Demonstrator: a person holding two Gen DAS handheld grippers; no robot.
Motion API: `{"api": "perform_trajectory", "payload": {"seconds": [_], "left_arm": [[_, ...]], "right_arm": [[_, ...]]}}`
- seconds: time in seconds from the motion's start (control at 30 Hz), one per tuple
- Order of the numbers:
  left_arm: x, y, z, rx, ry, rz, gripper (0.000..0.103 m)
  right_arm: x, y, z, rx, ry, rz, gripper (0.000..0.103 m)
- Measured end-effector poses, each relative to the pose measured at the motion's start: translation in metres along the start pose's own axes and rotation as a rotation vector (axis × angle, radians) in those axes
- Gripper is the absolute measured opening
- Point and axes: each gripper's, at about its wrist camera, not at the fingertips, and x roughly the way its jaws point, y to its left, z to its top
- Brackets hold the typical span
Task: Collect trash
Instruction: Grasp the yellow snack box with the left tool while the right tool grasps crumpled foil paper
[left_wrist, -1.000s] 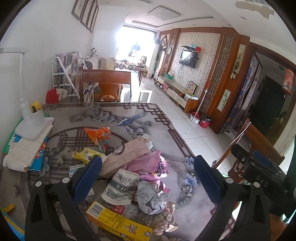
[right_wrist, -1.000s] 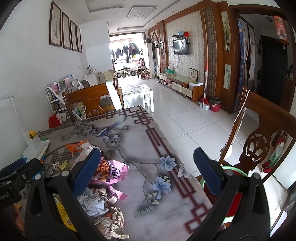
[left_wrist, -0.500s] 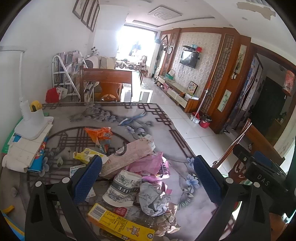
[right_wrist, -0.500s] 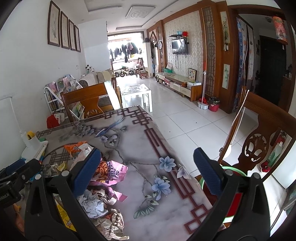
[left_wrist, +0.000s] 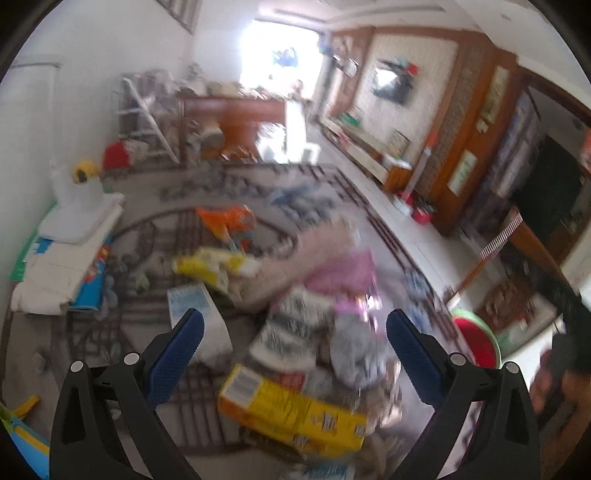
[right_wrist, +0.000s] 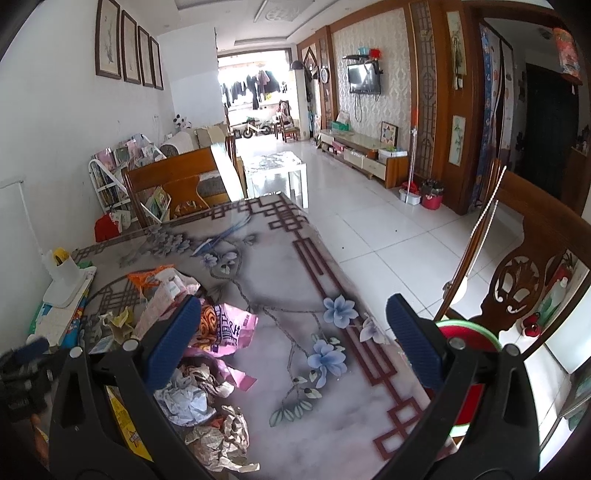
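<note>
Both wrist views look down the table (right_wrist: 280, 266) toward the far living room, sharing the trash pile (left_wrist: 295, 295).

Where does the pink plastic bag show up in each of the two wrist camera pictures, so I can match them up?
Left wrist view: the pink plastic bag lies right of centre, blurred, behind the crumpled paper in the trash pile.
Right wrist view: the pink plastic bag lies lower left of centre, just right of the near blue finger pad.
Shared landmark: the red and green basin beyond the table's right edge.
</note>
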Motion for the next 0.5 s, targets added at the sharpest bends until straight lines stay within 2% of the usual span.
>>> {"api": "perform_trajectory", "payload": {"seconds": [0.1,0.17,0.23,0.3,0.4,0.5], "left_arm": [[0.012,-0.001,-0.024,0.084,0.065,-0.038,0.095],[0.020,0.000,-0.040,0.074,0.174,-0.052,0.095],[0.029,0.007,-0.049,0.000,0.244,-0.067,0.094],[0.040,0.022,-0.056,-0.148,0.295,-0.085,0.094],[0.055,0.041,-0.064,-0.352,0.329,-0.120,0.094],[0.070,0.050,-0.065,-0.426,0.354,-0.119,0.090]], "right_arm": [[0.005,-0.001,-0.003,-0.002,0.030,0.017,0.099],[0.008,0.000,-0.005,-0.008,0.048,0.025,0.099],[0.009,0.002,-0.007,-0.017,0.060,0.031,0.099],[0.011,0.006,-0.010,-0.031,0.074,0.039,0.099],[0.011,0.010,-0.013,-0.049,0.090,0.056,0.099],[0.013,0.012,-0.016,-0.058,0.108,0.070,0.099]]}}
